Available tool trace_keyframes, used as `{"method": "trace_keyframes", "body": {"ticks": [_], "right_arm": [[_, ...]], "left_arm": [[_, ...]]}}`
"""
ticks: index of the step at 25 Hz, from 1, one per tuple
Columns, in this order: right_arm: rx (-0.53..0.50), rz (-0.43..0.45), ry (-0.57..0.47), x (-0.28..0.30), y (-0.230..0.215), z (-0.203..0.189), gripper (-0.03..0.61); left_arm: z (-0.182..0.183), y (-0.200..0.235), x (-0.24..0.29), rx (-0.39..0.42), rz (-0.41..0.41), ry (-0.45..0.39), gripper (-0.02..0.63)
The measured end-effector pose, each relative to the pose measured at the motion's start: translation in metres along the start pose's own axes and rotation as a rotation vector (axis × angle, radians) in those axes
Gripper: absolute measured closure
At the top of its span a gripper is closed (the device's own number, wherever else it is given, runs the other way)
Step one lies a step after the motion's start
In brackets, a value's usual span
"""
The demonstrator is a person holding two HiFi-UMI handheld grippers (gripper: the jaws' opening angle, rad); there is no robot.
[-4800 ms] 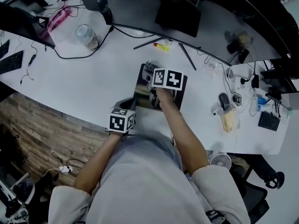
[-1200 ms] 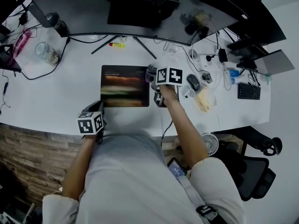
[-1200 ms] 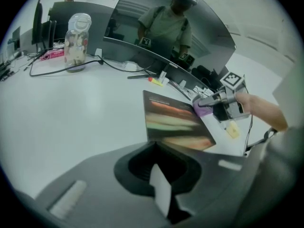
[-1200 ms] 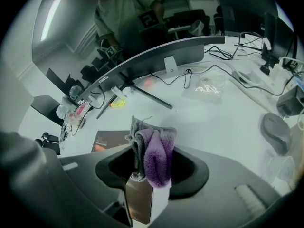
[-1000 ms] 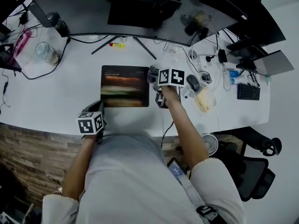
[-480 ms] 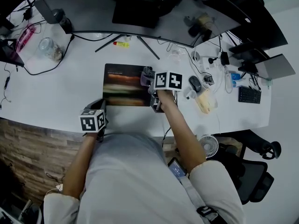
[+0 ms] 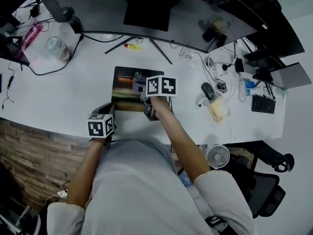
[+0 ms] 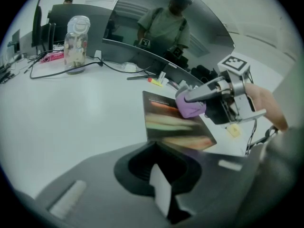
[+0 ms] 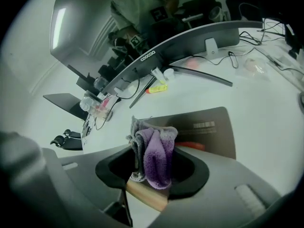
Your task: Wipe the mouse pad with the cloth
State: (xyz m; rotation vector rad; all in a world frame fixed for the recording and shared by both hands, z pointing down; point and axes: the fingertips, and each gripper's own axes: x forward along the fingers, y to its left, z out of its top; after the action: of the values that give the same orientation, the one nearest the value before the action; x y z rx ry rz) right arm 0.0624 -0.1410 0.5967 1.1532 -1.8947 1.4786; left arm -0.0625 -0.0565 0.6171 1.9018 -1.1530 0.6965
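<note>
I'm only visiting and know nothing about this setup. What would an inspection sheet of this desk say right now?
Surface: white desk.
Job's things: dark mouse pad lies flat mid-desk; purple-grey cloth is held over it.
Clutter: clear jar, yellow marker, computer mouse, keyboard at the far right.
Grippers: right gripper has its fingers shut on the cloth; left gripper is shut on nothing, at the near desk edge, off the pad.
Cables: black cable loops by the jar; more cables tangle at the right end.
Surroundings: curved monitor behind the pad; wood-look floor; black chair.
</note>
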Motion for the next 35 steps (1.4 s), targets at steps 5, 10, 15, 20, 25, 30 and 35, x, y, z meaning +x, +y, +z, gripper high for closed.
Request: {"method": "trace_keyframes", "body": {"ticks": [5,10,15,20,25,30,35], "right_arm": [[-0.015,0.051,0.017,0.018,0.029,-0.004,0.382],[-0.027,0.082,0.050,0.036,0.050,-0.013,0.382],[-0.036,0.098,0.062,0.047,0.067,-0.019,0.382],[-0.020,0.121,0.061,0.056,0.078,-0.021,0.382],[-0.017,0.124,0.063,0.062,0.080,-0.026,0.382],[-0.009,0.126,0.063,0.058,0.075,-0.027,0.382],[-0.004,0.126,0.063,0.055,0.071,-0.027,0.382]], "left_arm": [[0.000,0.001,0.000,0.000,0.001,0.000,0.614],[0.000,0.001,0.000,0.002,0.002,-0.001,0.614],[-0.001,0.000,0.000,0.020,0.018,-0.014,0.614],[0.000,0.002,0.000,0.010,0.008,-0.006,0.614],[0.000,0.002,0.000,-0.001,-0.003,0.000,0.614],[-0.001,0.002,0.000,-0.002,-0.002,0.001,0.614],[0.000,0.002,0.000,-0.005,-0.004,0.003,0.614]]}}
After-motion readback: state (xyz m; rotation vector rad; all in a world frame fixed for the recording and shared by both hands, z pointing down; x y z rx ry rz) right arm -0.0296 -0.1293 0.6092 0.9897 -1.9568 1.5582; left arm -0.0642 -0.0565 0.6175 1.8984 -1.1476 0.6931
